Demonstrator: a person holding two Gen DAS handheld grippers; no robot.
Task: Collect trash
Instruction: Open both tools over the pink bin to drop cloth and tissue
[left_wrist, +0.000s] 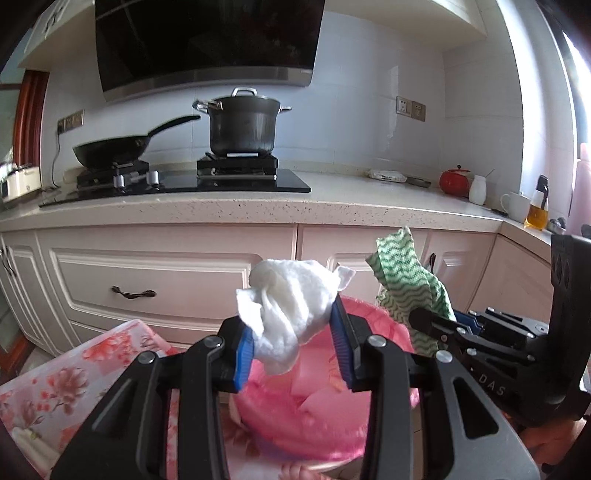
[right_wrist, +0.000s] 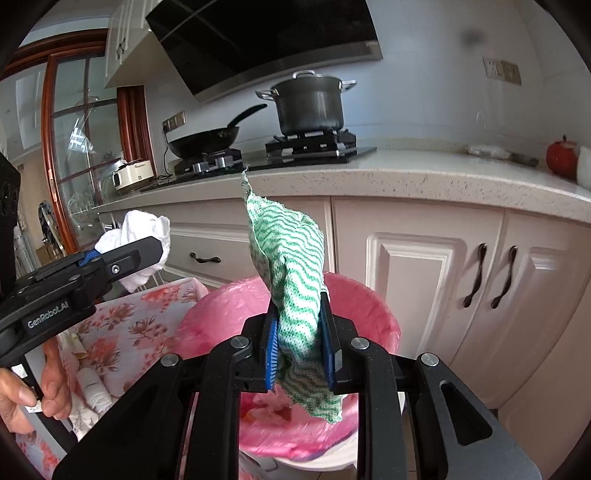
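Left gripper (left_wrist: 291, 339): I have it clamped on a crumpled white tissue (left_wrist: 286, 306), held just above the bin's near rim.
Right gripper (right_wrist: 299, 343): my jaws are pinched tight on a green-striped cloth (right_wrist: 291, 273), which droops over the opening.
Bin (right_wrist: 376, 314): pink-lined, on the floor in front of the cabinets, beside a floral-covered surface (left_wrist: 55, 384).
Doing it well: I would centre each piece over the liner before letting go, cloth first, since its loose tail may catch the rim.
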